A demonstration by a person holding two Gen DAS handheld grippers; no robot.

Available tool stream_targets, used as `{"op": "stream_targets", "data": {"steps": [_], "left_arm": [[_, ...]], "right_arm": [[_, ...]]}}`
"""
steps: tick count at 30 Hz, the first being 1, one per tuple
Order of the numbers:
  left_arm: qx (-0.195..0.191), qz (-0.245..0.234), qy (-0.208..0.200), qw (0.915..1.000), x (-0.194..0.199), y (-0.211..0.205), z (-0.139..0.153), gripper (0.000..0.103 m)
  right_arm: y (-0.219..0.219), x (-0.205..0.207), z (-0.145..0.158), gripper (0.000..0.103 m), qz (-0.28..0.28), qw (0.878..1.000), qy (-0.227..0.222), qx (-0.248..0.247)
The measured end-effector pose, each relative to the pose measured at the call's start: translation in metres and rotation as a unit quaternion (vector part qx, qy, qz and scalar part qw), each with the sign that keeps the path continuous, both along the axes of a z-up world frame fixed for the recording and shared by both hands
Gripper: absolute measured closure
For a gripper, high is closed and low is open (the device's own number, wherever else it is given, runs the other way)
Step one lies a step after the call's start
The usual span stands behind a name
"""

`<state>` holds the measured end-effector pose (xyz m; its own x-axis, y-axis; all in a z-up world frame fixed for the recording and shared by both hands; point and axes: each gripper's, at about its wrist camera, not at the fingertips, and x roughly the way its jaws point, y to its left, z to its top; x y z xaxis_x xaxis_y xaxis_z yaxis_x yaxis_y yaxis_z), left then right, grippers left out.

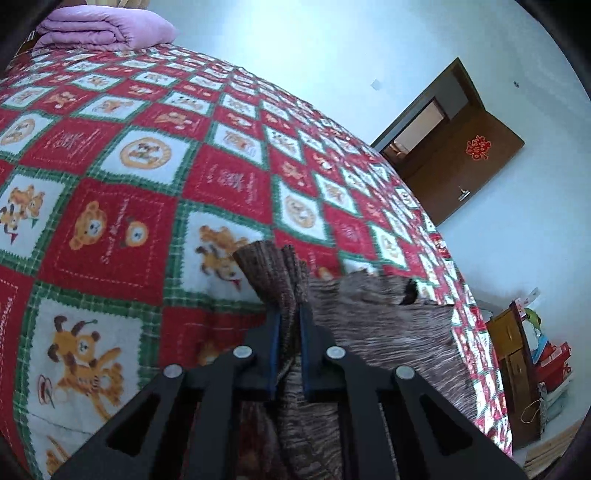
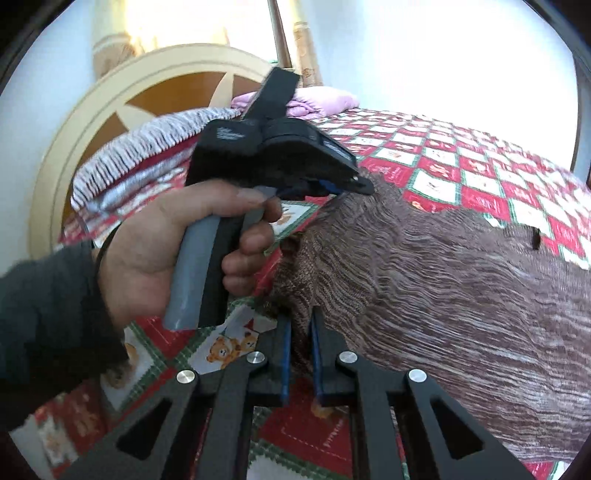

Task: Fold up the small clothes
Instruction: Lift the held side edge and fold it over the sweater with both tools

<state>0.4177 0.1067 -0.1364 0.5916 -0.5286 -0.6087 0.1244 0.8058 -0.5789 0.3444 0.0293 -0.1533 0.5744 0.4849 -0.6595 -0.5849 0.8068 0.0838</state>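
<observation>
Closest in the left wrist view, the left gripper (image 1: 290, 314) has its fingers closed on a bunched edge of the brown knit garment (image 1: 388, 325), a tuft of which sticks up past the tips. In the right wrist view, the right gripper (image 2: 300, 325) is likewise clamped on another edge of the same garment (image 2: 443, 277), which spreads away to the right over the bed (image 2: 480, 177). Just beyond, the person's left hand (image 2: 177, 240) in a dark sleeve (image 2: 44, 306) grips the grey handle of the left gripper (image 2: 364, 184), pinching the cloth there. The bedspread (image 1: 129, 206) is a red, green and white teddy-bear check. Farther back lie a folded purple blanket (image 1: 107, 27), a round headboard (image 2: 122, 110) and a brown door (image 1: 461, 147).
</observation>
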Motion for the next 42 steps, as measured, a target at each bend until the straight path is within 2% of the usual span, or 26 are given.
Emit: {"op": "stream_targets", "data": {"steps": [9, 17, 24, 35, 42], "left_arm": [[-0.009, -0.019, -0.014, 0.9997, -0.004, -0.034, 0.028, 0.094], [-0.013, -0.044, -0.035, 0.9983, -0.009, -0.076, 0.059, 0.094], [-0.015, -0.062, -0.036, 0.9974, -0.006, -0.104, 0.071, 0.094], [-0.023, -0.090, -0.041, 0.9948, -0.004, -0.154, 0.080, 0.094], [-0.022, -0.121, -0.040, 0.9916, -0.004, -0.196, 0.080, 0.094]], "right_arm": [[-0.048, -0.001, 0.014, 0.097, -0.035, 0.997, 0.019, 0.065], [-0.094, -0.004, 0.028, 0.097, -0.062, 0.992, 0.027, 0.105], [-0.130, -0.010, 0.035, 0.097, -0.079, 0.990, 0.024, 0.115], [-0.181, -0.031, 0.055, 0.097, -0.104, 0.987, -0.007, 0.120], [-0.221, -0.036, 0.049, 0.097, -0.136, 0.982, 0.005, 0.132]]}}
